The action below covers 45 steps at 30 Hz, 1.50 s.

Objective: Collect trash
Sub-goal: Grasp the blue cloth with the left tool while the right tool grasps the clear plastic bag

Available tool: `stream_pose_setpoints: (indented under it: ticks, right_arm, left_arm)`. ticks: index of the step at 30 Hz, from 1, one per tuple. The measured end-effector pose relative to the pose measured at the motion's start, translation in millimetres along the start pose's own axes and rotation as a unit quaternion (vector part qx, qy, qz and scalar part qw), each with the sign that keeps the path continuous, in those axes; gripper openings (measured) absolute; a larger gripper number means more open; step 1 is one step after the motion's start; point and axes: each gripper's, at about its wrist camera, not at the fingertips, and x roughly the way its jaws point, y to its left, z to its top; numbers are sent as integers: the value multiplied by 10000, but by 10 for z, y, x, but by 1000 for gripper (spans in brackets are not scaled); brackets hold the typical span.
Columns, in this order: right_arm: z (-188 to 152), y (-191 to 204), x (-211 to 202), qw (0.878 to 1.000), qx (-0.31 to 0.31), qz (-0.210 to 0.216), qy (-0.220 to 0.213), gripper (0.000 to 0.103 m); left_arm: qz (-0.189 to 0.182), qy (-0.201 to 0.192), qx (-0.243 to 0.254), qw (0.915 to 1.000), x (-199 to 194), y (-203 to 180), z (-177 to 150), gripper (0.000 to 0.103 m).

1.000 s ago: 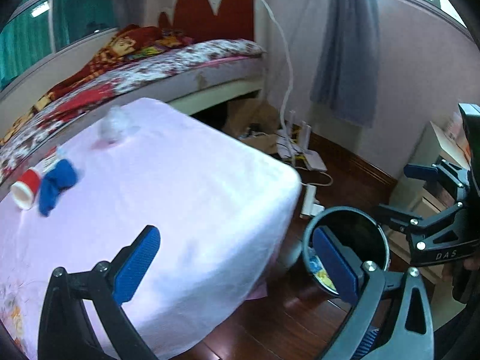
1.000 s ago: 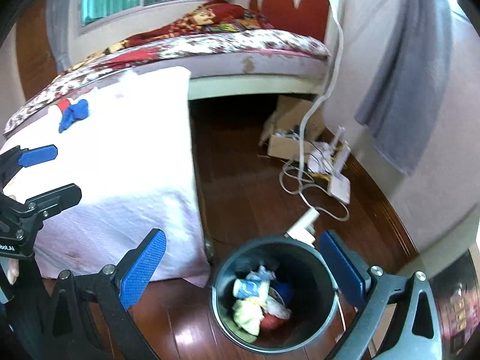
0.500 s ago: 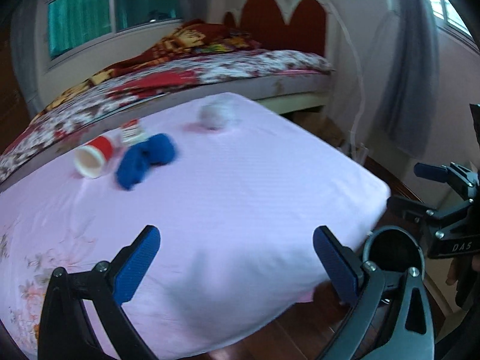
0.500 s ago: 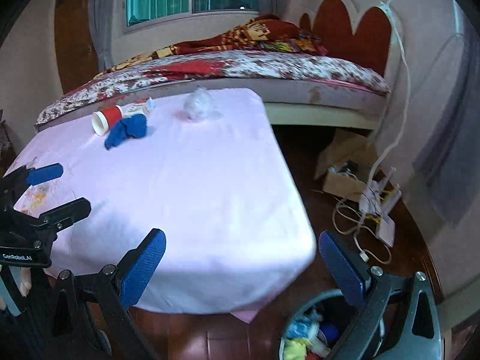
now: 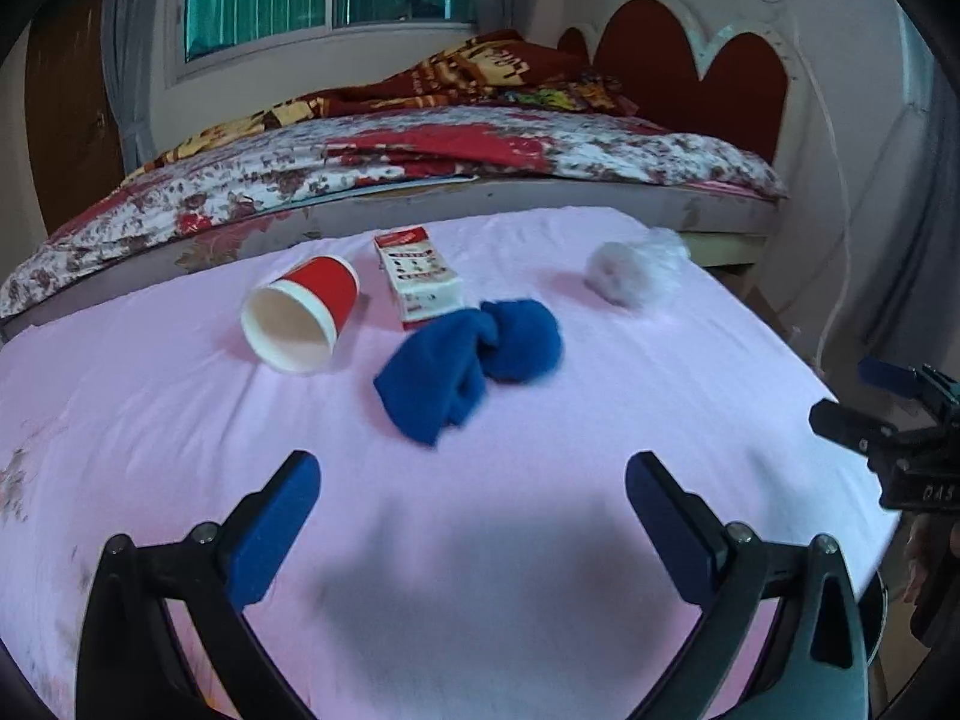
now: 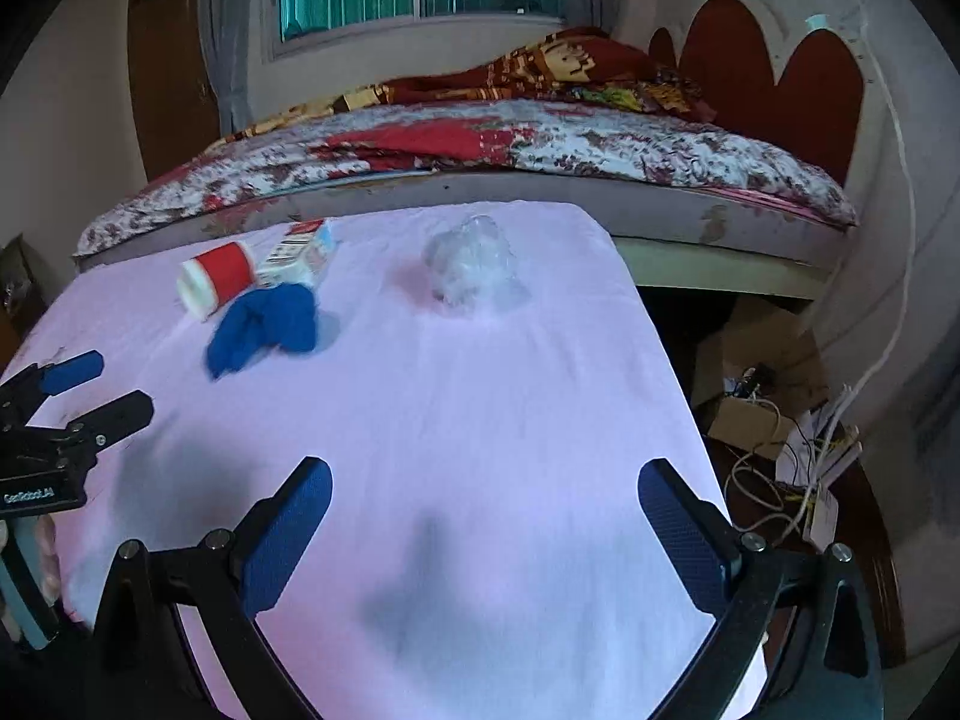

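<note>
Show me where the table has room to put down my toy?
The big bare patch of pink cloth lies between the grippers and the blue cloth. Another strip runs along the right edge, below the plastic wad. The far left is crowded: red cup, carton and blue cloth huddle together.

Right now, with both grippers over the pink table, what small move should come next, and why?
Probably ease the left gripper forward to the blue cloth. Its jaws are open and empty, and the cloth lies nearest, straight ahead. The red cup, carton and crumpled plastic lie farther back. The right gripper is also open and empty.
</note>
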Motion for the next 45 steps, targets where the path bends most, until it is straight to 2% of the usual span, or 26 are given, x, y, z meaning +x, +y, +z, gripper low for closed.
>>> stream_pose_setpoints:
  ticks: [3, 10, 15, 18, 22, 23, 24, 25, 27, 31, 45]
  right_arm:
    - [257, -31, 319, 9999, 61, 90, 89, 103]
    - [731, 69, 1037, 9989, -318, 132, 306, 103]
    - [959, 122, 1378, 9979, -515, 183, 353, 101]
    - [1072, 109, 1557, 9975, -484, 218, 463, 93]
    - [1111, 91, 1716, 9961, -429, 384, 673, 62]
    - [1107, 93, 1724, 9956, -417, 462, 697, 53]
    - [1100, 98, 1714, 9954, -418, 502, 700, 51]
    - [1088, 101, 1684, 9955, -423, 513, 679, 50]
    - [1059, 98, 1599, 9959, -409, 555, 590, 49]
    - [962, 76, 1349, 9966, -413, 566, 428, 48]
    - [315, -81, 328, 9985, -434, 309, 125, 48]
  left_arm:
    - [-40, 97, -98, 9999, 275, 28, 127, 101]
    - [-67, 348, -200, 9992, 769, 7, 335, 101]
    - [-22, 498, -191, 9986, 942, -19, 400, 100]
    - [-48, 630, -226, 9977, 1017, -30, 402, 98]
    - [-245, 761, -329, 9963, 1087, -39, 413, 87]
    - [-259, 773, -304, 9962, 1094, -56, 416, 84]
    - [-291, 743, -282, 9964, 1086, -74, 420, 75]
    - [-356, 712, -266, 9965, 1073, -93, 424, 64]
    - [-433, 668, -252, 9965, 1037, -125, 418, 53]
    - [-559, 600, -258, 9963, 961, -133, 397, 41]
    - [-775, 67, 208, 9967, 161, -478, 132, 37]
